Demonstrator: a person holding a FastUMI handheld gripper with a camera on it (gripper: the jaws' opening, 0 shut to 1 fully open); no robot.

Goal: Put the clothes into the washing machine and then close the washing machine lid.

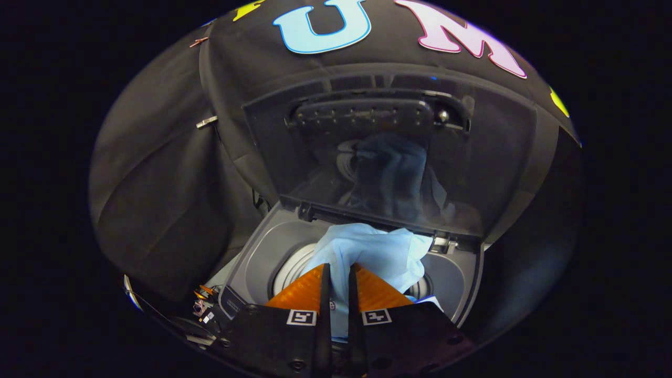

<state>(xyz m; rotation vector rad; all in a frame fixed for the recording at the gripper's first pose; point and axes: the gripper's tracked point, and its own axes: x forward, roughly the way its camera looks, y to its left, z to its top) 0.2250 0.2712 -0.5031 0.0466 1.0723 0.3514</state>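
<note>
Pale blue clothes point(375, 252); orange fingers point(302, 289)

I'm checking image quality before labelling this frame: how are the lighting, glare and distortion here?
Gripper view: dim overall, the light blue shirt being the brightest thing, held between the gripper fingers over the washing machine drum; the raised lid carries a soft, hazy reflection of the shirt; fisheye distortion bows the lid's edges; focus looks sharp on the fingers.
</note>
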